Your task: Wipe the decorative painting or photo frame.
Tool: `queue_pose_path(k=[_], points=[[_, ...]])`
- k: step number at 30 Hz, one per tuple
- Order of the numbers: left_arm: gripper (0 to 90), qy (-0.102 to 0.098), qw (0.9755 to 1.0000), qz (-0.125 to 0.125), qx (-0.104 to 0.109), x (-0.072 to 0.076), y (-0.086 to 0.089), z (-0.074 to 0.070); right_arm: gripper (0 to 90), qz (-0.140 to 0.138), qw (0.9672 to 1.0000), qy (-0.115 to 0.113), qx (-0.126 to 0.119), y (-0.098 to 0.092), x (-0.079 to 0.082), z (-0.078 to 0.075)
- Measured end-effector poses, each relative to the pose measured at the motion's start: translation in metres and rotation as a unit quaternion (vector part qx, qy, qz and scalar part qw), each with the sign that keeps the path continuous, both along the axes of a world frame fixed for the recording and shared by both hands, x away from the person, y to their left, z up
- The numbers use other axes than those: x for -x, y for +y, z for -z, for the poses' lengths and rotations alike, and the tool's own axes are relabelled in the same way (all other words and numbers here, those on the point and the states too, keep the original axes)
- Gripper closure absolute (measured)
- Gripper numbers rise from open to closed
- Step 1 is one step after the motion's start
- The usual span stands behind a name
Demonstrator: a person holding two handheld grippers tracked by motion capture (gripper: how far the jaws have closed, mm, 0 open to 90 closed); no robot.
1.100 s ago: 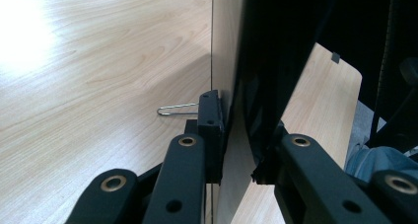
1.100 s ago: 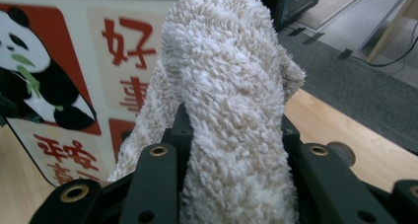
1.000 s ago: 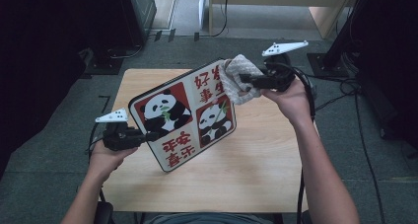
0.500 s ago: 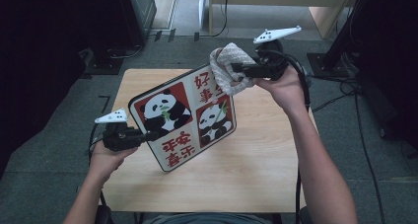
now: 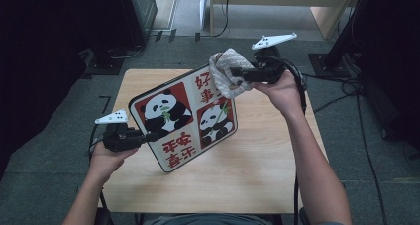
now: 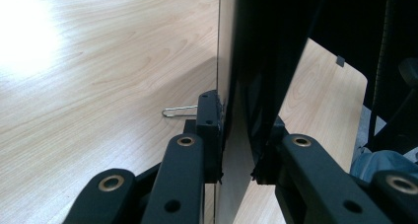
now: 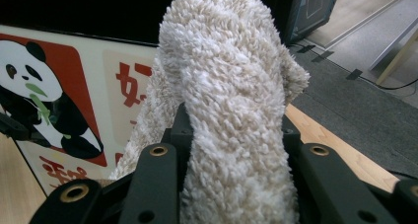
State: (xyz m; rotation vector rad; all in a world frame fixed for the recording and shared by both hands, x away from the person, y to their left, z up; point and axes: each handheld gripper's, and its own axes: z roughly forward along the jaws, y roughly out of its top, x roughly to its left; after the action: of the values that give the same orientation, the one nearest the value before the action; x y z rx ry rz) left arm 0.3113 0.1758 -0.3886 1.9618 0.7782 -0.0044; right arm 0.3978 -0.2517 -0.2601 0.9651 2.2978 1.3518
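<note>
In the high view the left hand-held gripper (image 5: 148, 136) pinches the lower left edge of a square panda board (image 5: 185, 118), holding it tilted above the wooden surface (image 5: 257, 165), its printed face turned up toward the camera. The board shows two pandas on red panels and red characters on pale panels (the characters read upside down from this side). In the left gripper view the board (image 6: 229, 61) is seen edge-on, running up between the two black jaws, which press on it from both sides; a small wire clip (image 6: 178, 111) lies on the surface (image 6: 98, 76) just beyond the jaws.

The right hand-held gripper (image 5: 237, 75) is clamped on a cream fluffy cloth (image 5: 228, 74), which is bunched up and rests against the top right corner of the board. In the right gripper view the cloth (image 7: 231, 100) bulges up between the jaws and spills over them, and the jaws squeeze it at its narrow waist. Behind it the board's face (image 7: 74, 86) stands just beside the cloth, with one panda and a red character in sight. Grey carpet (image 7: 355, 100) lies beyond the edge of the surface, and dark furniture stands behind the board.
</note>
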Motion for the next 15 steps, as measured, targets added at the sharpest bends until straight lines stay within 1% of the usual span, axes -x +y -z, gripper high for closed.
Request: queue_pose_path(k=[4,8,11,12,13,15], points=[[78.4,0.002,1.0000,0.001,-0.006,0.000,0.000,-0.001,65.8,-0.002,1.0000,0.002,0.002,0.000,0.002,0.006],[78.4,0.002,1.0000,-0.001,-0.005,0.000,0.000,-0.001,65.7,-0.005,0.9999,0.005,0.014,0.001,0.003,0.013],[78.3,0.001,1.0000,-0.001,-0.006,0.000,0.000,-0.001,65.8,-0.006,0.9999,0.007,0.012,0.001,0.004,0.017],[78.3,0.001,1.0000,-0.002,-0.005,0.000,0.000,-0.001,65.9,-0.007,0.9999,0.009,0.010,-0.001,0.004,0.021],[78.2,0.001,1.0000,-0.002,-0.005,0.000,0.000,-0.001,65.9,-0.007,0.9999,0.009,0.010,-0.001,0.004,0.021],[78.1,0.002,1.0000,-0.003,-0.004,0.000,0.000,-0.001,65.8,-0.007,0.9998,0.015,0.010,-0.003,0.004,0.026]])
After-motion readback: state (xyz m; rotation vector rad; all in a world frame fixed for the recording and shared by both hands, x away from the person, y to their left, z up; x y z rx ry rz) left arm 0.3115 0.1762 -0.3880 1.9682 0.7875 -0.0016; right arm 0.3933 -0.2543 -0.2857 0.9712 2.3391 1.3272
